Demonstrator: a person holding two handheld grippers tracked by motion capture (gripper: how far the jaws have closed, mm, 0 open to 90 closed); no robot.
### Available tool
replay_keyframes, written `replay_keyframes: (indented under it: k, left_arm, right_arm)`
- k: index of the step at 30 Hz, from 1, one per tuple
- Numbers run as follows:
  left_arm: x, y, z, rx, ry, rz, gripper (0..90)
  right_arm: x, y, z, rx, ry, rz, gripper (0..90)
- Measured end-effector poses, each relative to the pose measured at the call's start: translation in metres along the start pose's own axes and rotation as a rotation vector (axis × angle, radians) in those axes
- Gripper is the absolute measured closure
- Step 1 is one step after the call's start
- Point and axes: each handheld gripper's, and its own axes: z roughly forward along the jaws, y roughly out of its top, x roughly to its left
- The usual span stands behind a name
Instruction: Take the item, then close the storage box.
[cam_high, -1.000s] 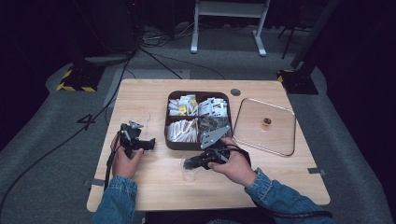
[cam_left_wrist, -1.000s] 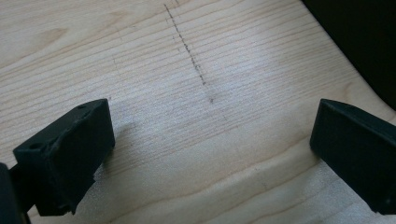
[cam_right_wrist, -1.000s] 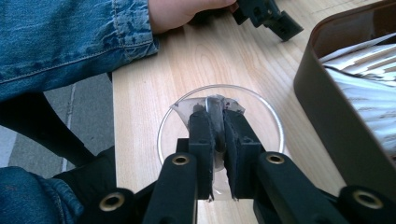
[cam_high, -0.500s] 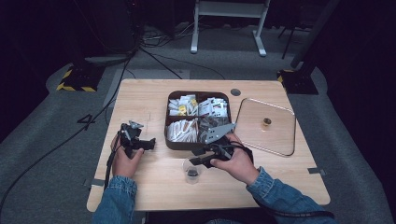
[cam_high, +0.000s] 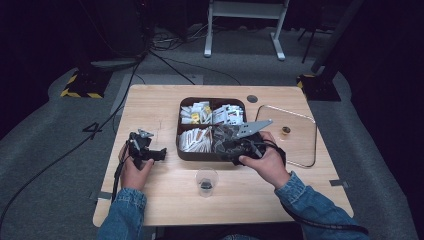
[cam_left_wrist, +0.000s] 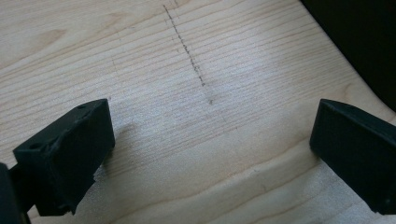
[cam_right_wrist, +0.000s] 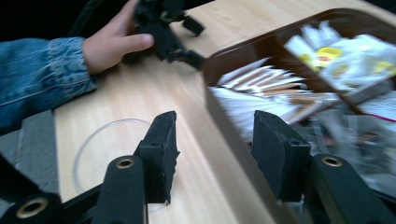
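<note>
Wooden table (cam_high: 160, 107); right gripper (cam_right_wrist: 212, 154), jaws parted, at packet box (cam_high: 183, 150) front wall.

High view looks down; gripper views sit close — both share the table (cam_high: 150, 107)

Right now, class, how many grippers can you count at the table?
2. The left gripper rests on the table left of the box; the right gripper hangs over the box's near right part.
</note>
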Motion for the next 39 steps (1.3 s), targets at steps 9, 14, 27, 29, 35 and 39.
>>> replay_keyframes:
  k: [9,14,27,29,35,39]
  left_arm:
    - [0.0,0.0,0.0,0.0,-0.002,0.002,0.4]
    - [0.0,0.0,0.0,-0.002,0.006,-0.006,0.3]
    - [-0.001,-0.001,-0.001,-0.002,0.017,-0.026,0.3]
    - [0.0,-0.001,-0.001,0.001,0.02,-0.03,0.3]
    - [0.0,-0.002,-0.001,0.0,0.022,-0.033,0.3]
    - [0.0,-0.002,-0.001,-0.001,0.022,-0.034,0.3]
  right_arm:
    - [-0.031,-0.003,-0.021,-0.023,-0.101,0.056,47.6]
    - [-0.052,-0.007,-0.028,-0.02,-0.165,0.087,45.9]
    - [-0.108,-0.02,-0.044,-0.03,-0.333,0.157,41.8]
    - [-0.116,-0.022,-0.046,-0.032,-0.35,0.17,41.1]
    - [-0.137,-0.032,-0.051,-0.033,-0.417,0.214,39.0]
    - [-0.15,-0.04,-0.055,-0.028,-0.457,0.243,38.2]
